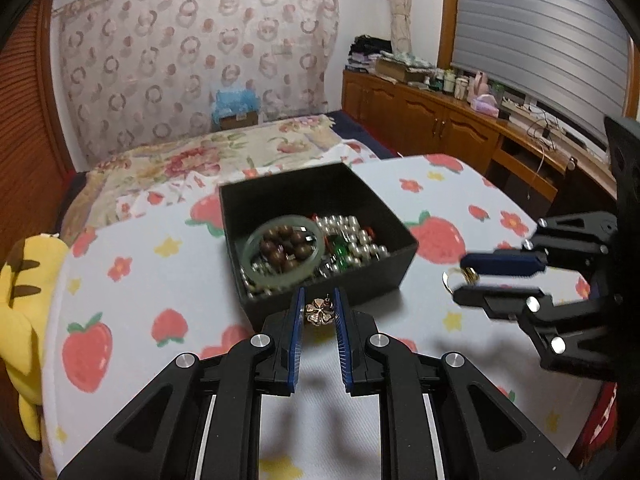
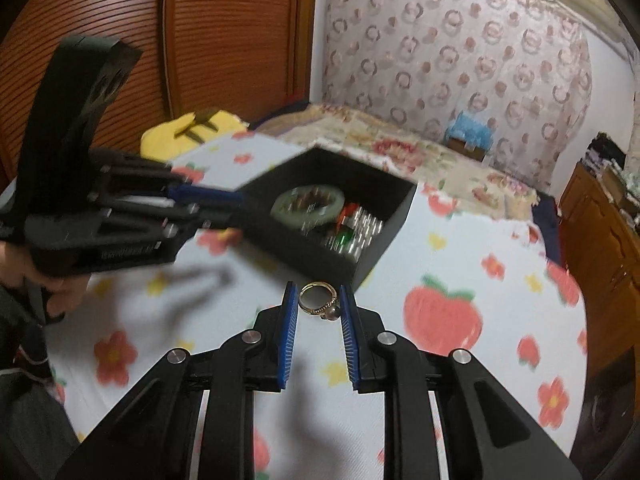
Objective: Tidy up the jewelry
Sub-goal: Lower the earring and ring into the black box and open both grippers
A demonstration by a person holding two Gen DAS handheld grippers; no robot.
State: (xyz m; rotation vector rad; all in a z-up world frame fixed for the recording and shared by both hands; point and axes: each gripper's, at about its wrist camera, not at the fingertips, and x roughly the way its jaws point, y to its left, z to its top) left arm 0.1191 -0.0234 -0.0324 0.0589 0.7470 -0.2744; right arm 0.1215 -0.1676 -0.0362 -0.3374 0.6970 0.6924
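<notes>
A black open box (image 1: pixel 402 258) sits on the strawberry-print cloth (image 1: pixel 132 280) and holds a green jade bangle (image 1: pixel 256 240), brown wooden beads (image 1: pixel 286 246), pearls (image 1: pixel 360 236) and green stones. My left gripper (image 1: pixel 319 310) is shut on a rose-gold flower brooch (image 1: pixel 319 312), just in front of the box's near wall. My right gripper (image 2: pixel 319 304) is shut on a gold ring (image 2: pixel 320 302) with a small dark bead, held near the box's corner (image 2: pixel 362 268). The right gripper also shows in the left wrist view (image 1: pixel 464 278), and the left gripper in the right wrist view (image 2: pixel 236 206).
A yellow plush toy (image 1: pixel 20 308) lies at the cloth's left edge. A floral bedspread (image 1: pixel 208 160) lies behind the box. Wooden cabinets (image 1: pixel 440 124) with clutter run along the right wall. A patterned curtain (image 1: pixel 192 52) hangs behind.
</notes>
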